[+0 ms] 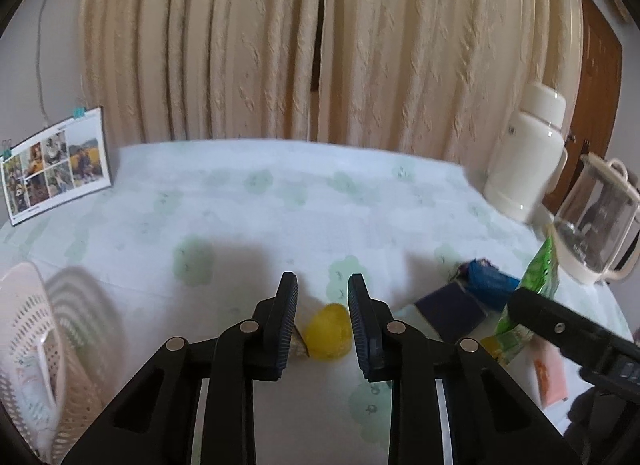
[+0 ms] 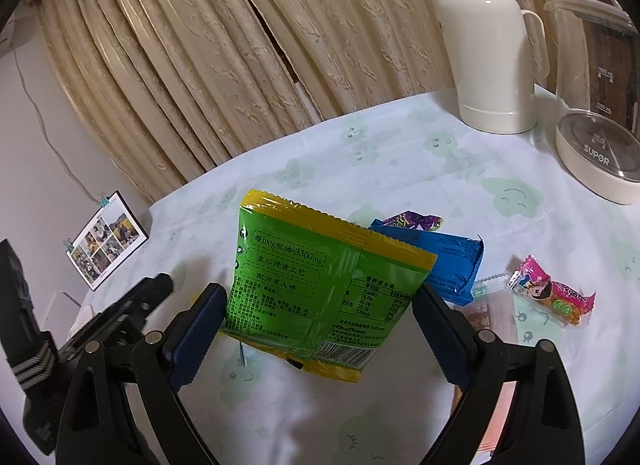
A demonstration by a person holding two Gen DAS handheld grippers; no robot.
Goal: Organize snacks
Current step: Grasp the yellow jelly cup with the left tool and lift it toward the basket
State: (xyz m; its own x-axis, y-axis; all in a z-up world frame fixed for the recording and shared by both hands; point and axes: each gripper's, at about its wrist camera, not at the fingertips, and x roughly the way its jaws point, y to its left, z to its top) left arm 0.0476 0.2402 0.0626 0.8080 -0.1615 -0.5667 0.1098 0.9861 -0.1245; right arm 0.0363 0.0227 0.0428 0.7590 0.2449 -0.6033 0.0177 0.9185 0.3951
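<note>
My left gripper (image 1: 322, 285) is open and hangs low over the table, with a round yellow snack (image 1: 329, 333) lying on the cloth between its fingers, untouched. My right gripper (image 2: 322, 299) is shut on a green and yellow snack packet (image 2: 316, 277), held tilted above the table by its two side edges. The same green packet (image 1: 540, 277) shows upright at the right of the left wrist view. Behind it lie a blue packet (image 2: 456, 261), a purple wrapper (image 2: 412, 221) and a pink candy (image 2: 552, 297). A white perforated basket (image 1: 28, 345) stands at the left.
A cream thermos (image 2: 488, 61) and a glass kettle (image 2: 596, 113) stand at the table's far right. A photo frame (image 1: 56, 169) leans at the far left. Beige curtains hang behind the table. A dark navy packet (image 1: 452, 309) and an orange-pink packet (image 1: 552, 381) lie near the right gripper.
</note>
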